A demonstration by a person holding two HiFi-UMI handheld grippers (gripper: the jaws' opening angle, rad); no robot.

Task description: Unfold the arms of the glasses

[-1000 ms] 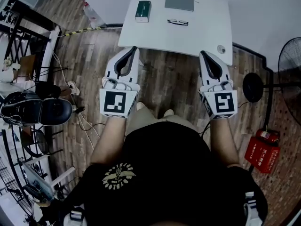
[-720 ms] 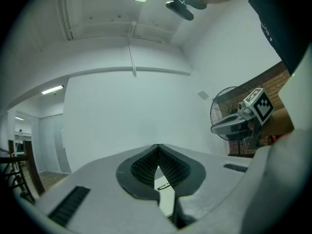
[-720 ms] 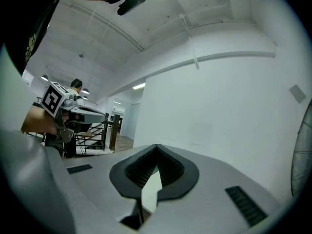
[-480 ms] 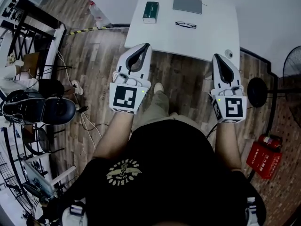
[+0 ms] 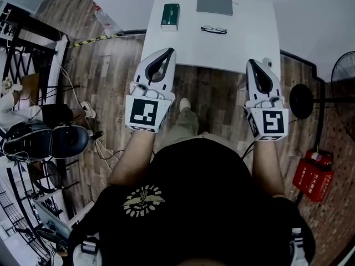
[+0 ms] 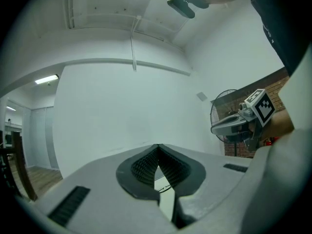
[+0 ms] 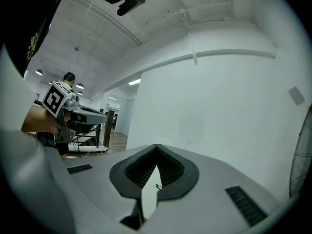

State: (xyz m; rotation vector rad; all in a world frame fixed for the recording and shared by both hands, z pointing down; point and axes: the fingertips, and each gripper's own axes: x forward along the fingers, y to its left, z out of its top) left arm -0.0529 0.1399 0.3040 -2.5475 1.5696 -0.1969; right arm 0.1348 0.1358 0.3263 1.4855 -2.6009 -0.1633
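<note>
holding: one claw in each hand, a person stands at the near edge of a white counter (image 5: 238, 46), both claws pointed level toward the glasses (image 5: 214, 30).
glasses: lying flat on the counter, touched by nothing; too small here to tell whether the arms are folded.
left claw (image 5: 169, 52): to the near left of the glasses and well apart from them, its tips at the counter's near edge as seen from above; in the left gripper view this claw (image 6: 157, 146) has its ribbed pads pinched together at the tips, with nothing between them.
right claw (image 5: 250, 63): to the near right of the glasses, also well apart, tips at the same near edge; in the right gripper view this claw (image 7: 156, 146) is closed tip to tip and empty.
green box (image 5: 170, 16): left of the glasses and a little beyond them, on the counter.
grey flat case (image 5: 214, 4): just beyond the glasses, toward the counter's far edge.
fan (image 5: 344, 76): far to the right of the glasses, standing off the counter.
red box (image 5: 313, 179): to the near right of the glasses, low on the floor past the right claw.
</note>
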